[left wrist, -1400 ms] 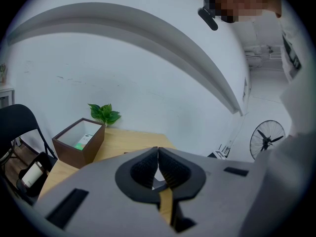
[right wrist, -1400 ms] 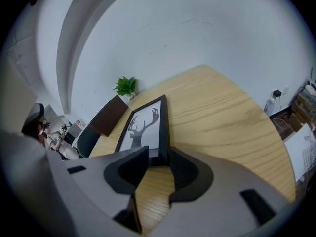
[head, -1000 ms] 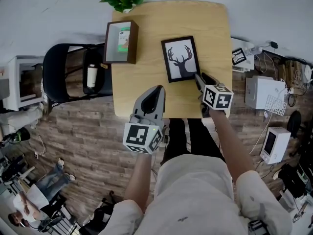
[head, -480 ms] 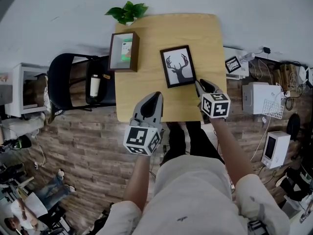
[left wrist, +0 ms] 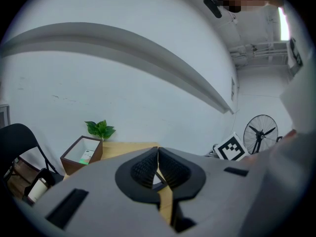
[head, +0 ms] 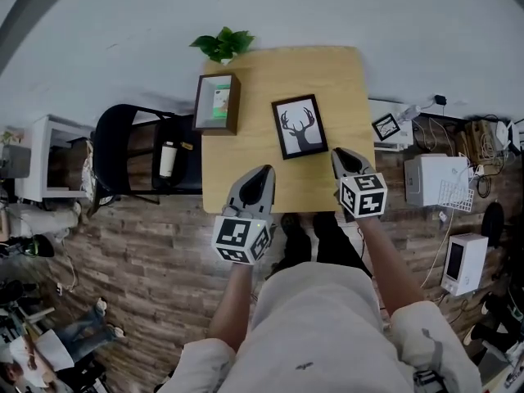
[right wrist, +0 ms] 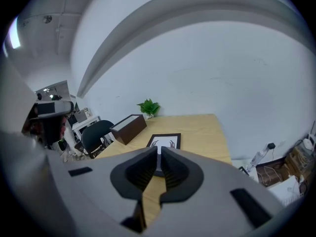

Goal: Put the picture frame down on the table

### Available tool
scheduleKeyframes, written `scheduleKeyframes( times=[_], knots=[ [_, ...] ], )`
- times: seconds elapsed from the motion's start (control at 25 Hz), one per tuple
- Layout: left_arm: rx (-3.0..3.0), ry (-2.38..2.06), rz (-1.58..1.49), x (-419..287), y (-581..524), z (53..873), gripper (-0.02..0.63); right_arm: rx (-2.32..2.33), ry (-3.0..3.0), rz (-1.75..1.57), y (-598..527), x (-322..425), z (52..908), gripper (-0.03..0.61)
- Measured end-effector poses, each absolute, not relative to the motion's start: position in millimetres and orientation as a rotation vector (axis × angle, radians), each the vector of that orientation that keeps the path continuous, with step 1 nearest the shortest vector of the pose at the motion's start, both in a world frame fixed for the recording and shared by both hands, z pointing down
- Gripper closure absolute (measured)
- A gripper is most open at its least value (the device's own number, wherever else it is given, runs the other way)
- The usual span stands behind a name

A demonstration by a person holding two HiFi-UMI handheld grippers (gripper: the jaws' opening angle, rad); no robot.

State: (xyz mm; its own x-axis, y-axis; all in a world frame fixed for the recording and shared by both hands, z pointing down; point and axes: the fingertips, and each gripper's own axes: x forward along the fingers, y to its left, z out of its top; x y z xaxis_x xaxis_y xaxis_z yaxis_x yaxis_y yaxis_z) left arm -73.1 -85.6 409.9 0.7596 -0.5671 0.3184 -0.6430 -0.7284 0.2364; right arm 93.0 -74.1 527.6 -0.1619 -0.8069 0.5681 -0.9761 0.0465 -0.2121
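Note:
The black picture frame (head: 299, 126) with a deer-antler print lies flat on the wooden table (head: 278, 72), right of centre. My right gripper (head: 339, 155) hovers just off the frame's near right corner, shut and holding nothing. In the right gripper view the picture frame (right wrist: 165, 141) shows beyond the closed right gripper (right wrist: 158, 149). My left gripper (head: 260, 177) hangs over the table's near edge, left of the frame, also shut and empty. The left gripper view shows the left gripper (left wrist: 158, 152) with its jaw tips meeting.
A brown open box (head: 218, 102) stands at the table's left side, with a small green plant (head: 223, 44) at the far edge. A black chair (head: 123, 150) with a bottle (head: 168, 159) sits left of the table. White boxes (head: 434, 178) and cables crowd the floor on the right.
My right gripper has drawn back from the frame's near right corner toward the table edge. The head view has pulled away, so the table looks smaller. The frame stays flat.

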Motion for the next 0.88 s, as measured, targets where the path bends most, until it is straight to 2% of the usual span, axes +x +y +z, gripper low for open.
scheduleKeyframes(
  times=[0.88],
  knots=[
    [2.754, -0.947, 0.235, -84, -96, 335, 0.606, 1.867, -2.255, 0.342, -70, 57, 356, 0.578]
  ],
)
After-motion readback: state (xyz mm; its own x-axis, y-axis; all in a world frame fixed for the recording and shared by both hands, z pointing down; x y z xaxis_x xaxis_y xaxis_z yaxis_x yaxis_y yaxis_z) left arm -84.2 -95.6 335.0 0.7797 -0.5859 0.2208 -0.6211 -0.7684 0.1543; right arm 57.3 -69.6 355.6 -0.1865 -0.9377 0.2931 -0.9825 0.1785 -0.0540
